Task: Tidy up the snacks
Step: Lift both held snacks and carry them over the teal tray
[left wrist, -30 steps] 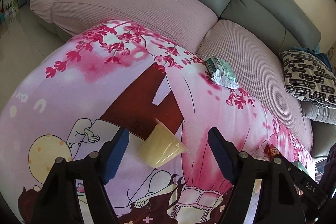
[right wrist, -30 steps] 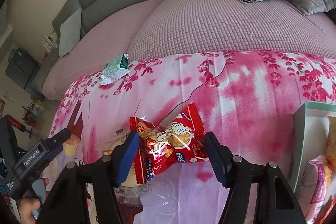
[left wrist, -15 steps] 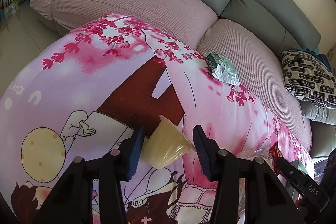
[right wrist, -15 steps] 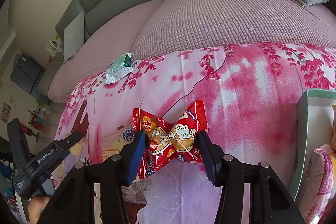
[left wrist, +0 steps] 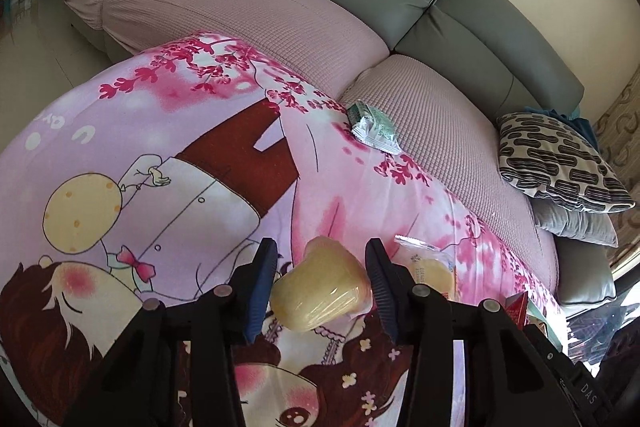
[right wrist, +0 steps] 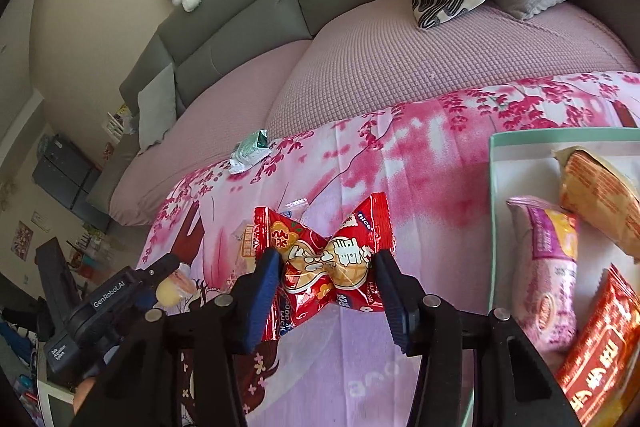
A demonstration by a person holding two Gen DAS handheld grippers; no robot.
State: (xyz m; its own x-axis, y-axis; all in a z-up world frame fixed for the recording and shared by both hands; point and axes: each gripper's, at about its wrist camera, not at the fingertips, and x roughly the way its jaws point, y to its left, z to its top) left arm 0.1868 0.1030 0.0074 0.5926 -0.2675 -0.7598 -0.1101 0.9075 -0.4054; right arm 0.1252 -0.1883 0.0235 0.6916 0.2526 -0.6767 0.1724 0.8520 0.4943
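In the left wrist view, the left gripper (left wrist: 322, 281) is pinching a pale yellow jelly cup (left wrist: 320, 293) between its blue pads, just above the pink cartoon-print cloth (left wrist: 160, 147). A clear-wrapped pastry (left wrist: 430, 265) is lying just to the right, and a green-and-white snack packet (left wrist: 374, 126) is sitting far off at the cloth's edge by the pink-covered sofa (left wrist: 248, 11). In the right wrist view, the right gripper (right wrist: 326, 277) is squeezing a red snack packet (right wrist: 324, 259) at its middle, left of a pale green box (right wrist: 496, 187) holding a pink-wrapped bar (right wrist: 550, 267) and an orange packet (right wrist: 600, 211).
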